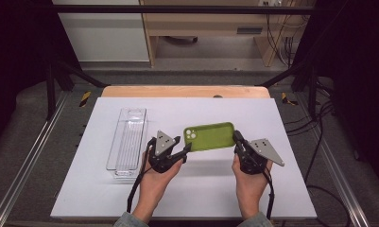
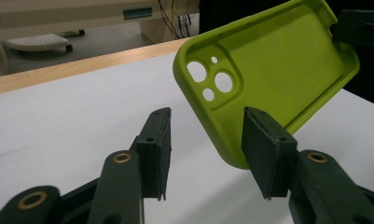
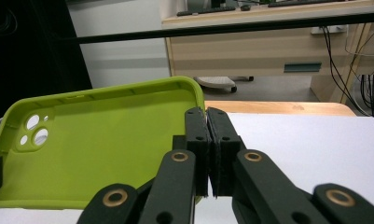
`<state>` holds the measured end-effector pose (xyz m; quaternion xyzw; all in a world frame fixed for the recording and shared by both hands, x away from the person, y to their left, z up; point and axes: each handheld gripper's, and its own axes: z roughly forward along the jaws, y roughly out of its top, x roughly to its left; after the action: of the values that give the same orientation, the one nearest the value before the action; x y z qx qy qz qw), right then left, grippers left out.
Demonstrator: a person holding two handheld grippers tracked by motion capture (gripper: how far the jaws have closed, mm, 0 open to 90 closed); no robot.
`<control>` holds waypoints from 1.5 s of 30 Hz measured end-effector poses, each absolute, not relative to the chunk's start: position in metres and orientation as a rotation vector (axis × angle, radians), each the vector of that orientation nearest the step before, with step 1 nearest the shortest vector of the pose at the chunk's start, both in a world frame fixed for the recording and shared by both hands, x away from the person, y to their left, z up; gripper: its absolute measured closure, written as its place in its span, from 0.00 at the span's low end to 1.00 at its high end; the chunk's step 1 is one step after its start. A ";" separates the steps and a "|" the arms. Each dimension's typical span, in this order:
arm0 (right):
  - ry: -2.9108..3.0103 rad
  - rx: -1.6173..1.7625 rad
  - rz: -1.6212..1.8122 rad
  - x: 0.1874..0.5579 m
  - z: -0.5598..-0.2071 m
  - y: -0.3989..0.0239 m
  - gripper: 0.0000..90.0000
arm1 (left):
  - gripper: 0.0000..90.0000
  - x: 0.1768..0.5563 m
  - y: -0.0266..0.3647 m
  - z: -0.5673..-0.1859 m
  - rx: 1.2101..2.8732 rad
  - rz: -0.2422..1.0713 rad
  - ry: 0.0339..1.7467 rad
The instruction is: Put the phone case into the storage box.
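Nearest the camera in the high view, your two forearms come up from the bench's front edge, each hand wrapped around a gripper. Your right gripper (image 1: pixel 236 137) has its fingers pressed together on the right-hand short edge of the green phone case (image 1: pixel 210 136); in the right gripper view, the right gripper (image 3: pixel 207 116) shows its two fingers pinching the case's rim wall with almost no gap between them, the case's open inside facing that camera. The case hangs lifted off the white bench (image 1: pixel 187 198), long side level, camera cut-outs at its left end.

Your left gripper (image 1: pixel 185 147) sits at the case's lower left corner, by the cut-outs. In the left gripper view, the left gripper (image 2: pixel 205 116) has its fingers half spread: one finger (image 2: pixel 264 140) lies against the case's bottom rim, the other finger (image 2: pixel 157 135) stands clear of the green phone case (image 2: pixel 273 70) with bare bench between them. The corner is not yet clamped between the two.

Left of the case, well apart from it, a clear plastic bin (image 1: pixel 128 142) lies lengthwise on the bench, its long axis running away from you. Beyond the case, the bench's wooden far edge (image 1: pixel 185 91) shows, and past that the floor and pale wooden furniture.
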<state>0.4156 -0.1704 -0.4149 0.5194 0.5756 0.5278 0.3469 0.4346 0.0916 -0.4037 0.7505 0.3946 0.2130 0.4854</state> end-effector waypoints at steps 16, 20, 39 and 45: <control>1.497 1.297 1.372 0.408 -0.416 -0.165 0.98 | 0.76 0.437 0.094 -0.404 1.802 0.468 1.007; 1.492 1.286 1.366 0.405 -0.416 -0.165 0.98 | 0.80 0.436 0.094 -0.405 1.790 0.472 1.026; 1.488 1.224 1.351 0.392 -0.413 -0.152 0.98 | 0.92 0.435 0.100 -0.405 1.671 0.512 1.125; 1.504 1.241 1.348 0.394 -0.418 -0.147 0.98 | 0.96 0.434 0.102 -0.402 1.641 0.570 1.143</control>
<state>0.3937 -0.1474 -0.4184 0.4852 0.5878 0.5269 0.3761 0.4336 0.1021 -0.4024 0.6806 0.4739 0.2363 0.5063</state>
